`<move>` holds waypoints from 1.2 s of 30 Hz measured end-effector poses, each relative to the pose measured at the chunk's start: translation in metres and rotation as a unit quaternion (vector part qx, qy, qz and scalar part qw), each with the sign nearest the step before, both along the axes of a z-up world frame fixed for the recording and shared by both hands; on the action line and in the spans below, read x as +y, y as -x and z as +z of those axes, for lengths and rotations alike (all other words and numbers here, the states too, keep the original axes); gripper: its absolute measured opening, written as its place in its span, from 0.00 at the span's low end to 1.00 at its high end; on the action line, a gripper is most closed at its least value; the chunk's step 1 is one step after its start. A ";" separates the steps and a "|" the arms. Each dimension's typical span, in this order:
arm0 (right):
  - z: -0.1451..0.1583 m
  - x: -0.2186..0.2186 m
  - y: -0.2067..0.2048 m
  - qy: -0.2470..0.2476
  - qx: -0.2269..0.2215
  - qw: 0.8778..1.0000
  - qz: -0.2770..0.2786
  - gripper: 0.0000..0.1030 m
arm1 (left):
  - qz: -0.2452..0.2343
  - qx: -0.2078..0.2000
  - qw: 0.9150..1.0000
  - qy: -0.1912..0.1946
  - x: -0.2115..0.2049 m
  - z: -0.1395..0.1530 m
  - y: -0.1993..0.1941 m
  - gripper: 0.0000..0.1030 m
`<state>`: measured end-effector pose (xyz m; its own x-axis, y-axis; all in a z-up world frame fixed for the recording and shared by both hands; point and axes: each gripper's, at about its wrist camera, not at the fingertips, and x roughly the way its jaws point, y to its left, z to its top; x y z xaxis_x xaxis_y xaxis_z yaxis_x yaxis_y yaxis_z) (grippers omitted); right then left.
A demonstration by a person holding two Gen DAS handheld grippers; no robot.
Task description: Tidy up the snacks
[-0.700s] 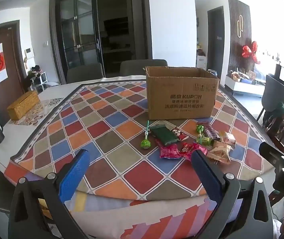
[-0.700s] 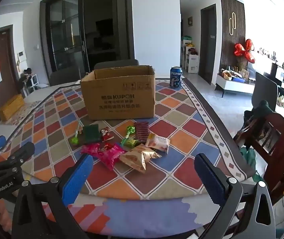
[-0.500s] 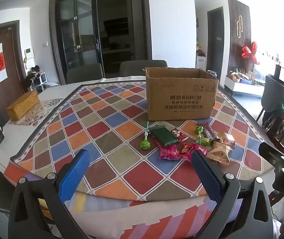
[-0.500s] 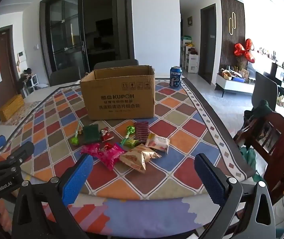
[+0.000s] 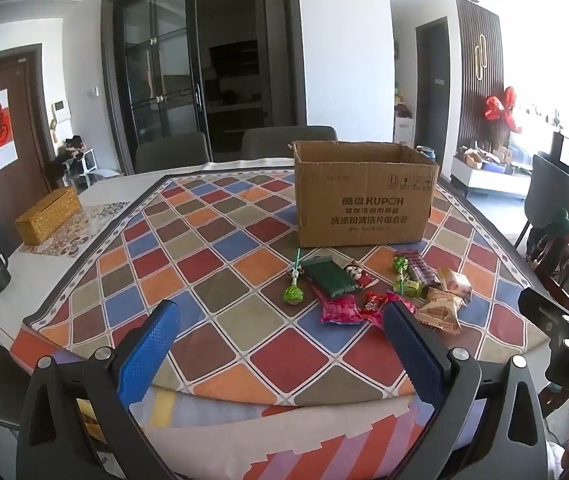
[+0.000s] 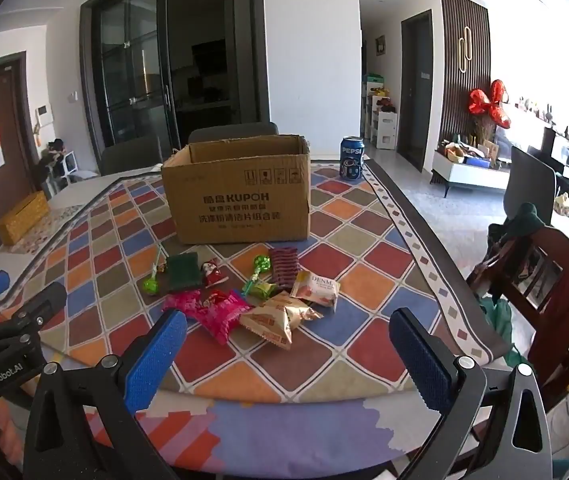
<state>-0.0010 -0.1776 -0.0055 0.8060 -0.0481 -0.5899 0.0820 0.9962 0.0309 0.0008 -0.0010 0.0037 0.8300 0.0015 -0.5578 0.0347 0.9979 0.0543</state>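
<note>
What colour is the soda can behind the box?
Blue, seen best in the right wrist view: the soda can.

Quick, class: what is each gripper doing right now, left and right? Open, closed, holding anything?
Left gripper: open, holding nothing, short of the snacks.
Right gripper: open, holding nothing, near the table's edge.

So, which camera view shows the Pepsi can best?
The right wrist view: the Pepsi can stands fully visible right of the cardboard box. In the left wrist view only its top shows behind the box.
</note>
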 end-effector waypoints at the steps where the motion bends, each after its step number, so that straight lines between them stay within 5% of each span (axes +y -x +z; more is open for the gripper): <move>1: 0.000 0.000 0.000 0.000 0.000 1.000 0.000 0.99 | 0.000 -0.001 1.000 0.000 0.000 0.000 -0.001 1.00; 36: -0.001 0.001 0.001 0.001 -0.002 1.000 0.000 0.99 | 0.000 -0.007 1.000 0.000 0.000 0.004 0.004 1.00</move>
